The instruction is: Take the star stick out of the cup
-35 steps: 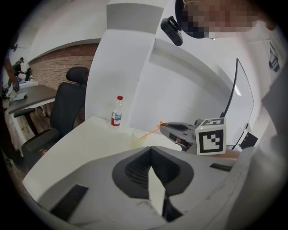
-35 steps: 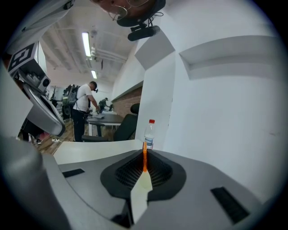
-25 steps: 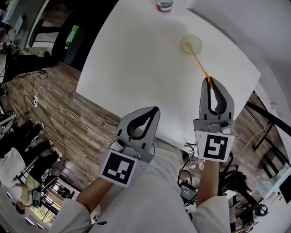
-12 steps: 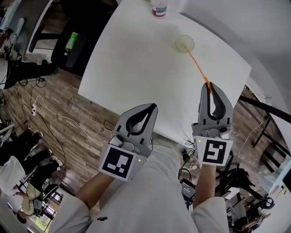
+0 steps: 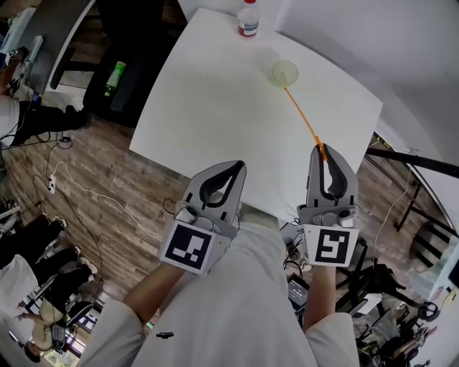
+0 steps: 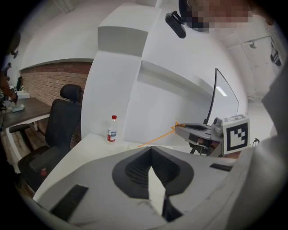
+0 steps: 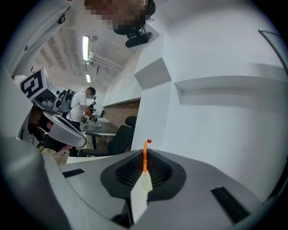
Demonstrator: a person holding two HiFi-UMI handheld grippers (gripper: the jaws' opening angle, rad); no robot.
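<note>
Right claw is pinched narrow on the near end of the orange star stick; the stick slants away from the jaws over the white surface, its far end at the near rim of the clear cup; left claw is closed on nothing, near the surface's front edge; a bottle stands beyond the cup

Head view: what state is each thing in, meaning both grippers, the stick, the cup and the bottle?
left gripper: shut, empty.
right gripper: shut on star stick.
star stick: slanted, far end at the cup.
cup: upright.
bottle: upright, capped.
</note>
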